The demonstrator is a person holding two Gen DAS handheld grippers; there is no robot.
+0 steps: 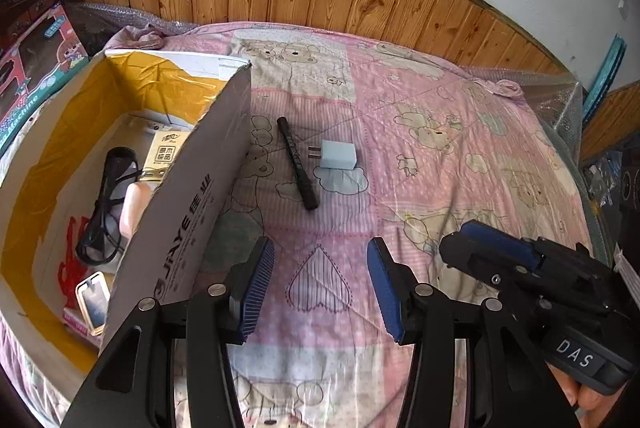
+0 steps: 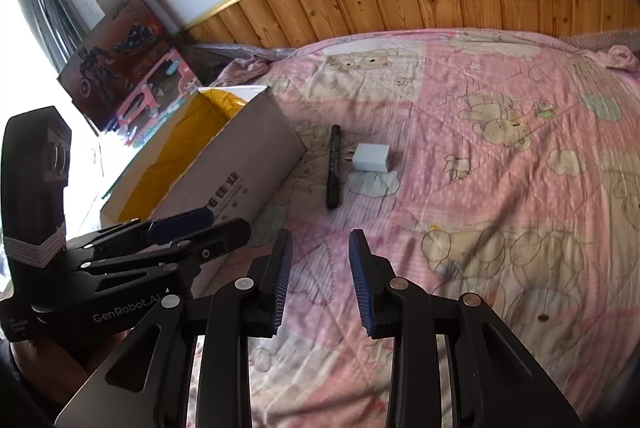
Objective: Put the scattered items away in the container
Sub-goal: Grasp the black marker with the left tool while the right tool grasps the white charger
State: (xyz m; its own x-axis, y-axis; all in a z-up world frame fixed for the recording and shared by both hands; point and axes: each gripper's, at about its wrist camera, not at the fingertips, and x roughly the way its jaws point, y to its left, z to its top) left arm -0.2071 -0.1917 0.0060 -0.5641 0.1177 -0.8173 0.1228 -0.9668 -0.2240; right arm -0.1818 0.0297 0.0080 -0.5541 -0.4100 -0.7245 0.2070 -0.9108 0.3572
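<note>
Plainly, two loose items remain on the bed: a black marker and a white charger, lying just beside each other, the charger's prongs pointing at the marker's barrel. Both sit near the right wall of the cardboard box, which already holds a black cable, a pink object and some small packets.

The left gripper has its fingers spread and empty, low over the quilt, with the marker and charger ahead of the tips and well apart from them. The right gripper is likewise spread and holds nothing; in its view the marker lies straight ahead, slightly left of the gap's centre line, and the charger just to the right of it. Neither item is between any fingers yet.

The main risk is the closeness of the two things. Fingers coming down around the marker could knock the charger, or catch its prongs, and drag both. The quilt is soft and wrinkled, so a thin round marker may sink or roll off the pads, and fabric may get pinched with it. The box wall stands tall beside the items and appears to lean outward; a low carry could strike it and shove the box. The two grippers also sit close together, so reaching at once could make them collide.
</note>
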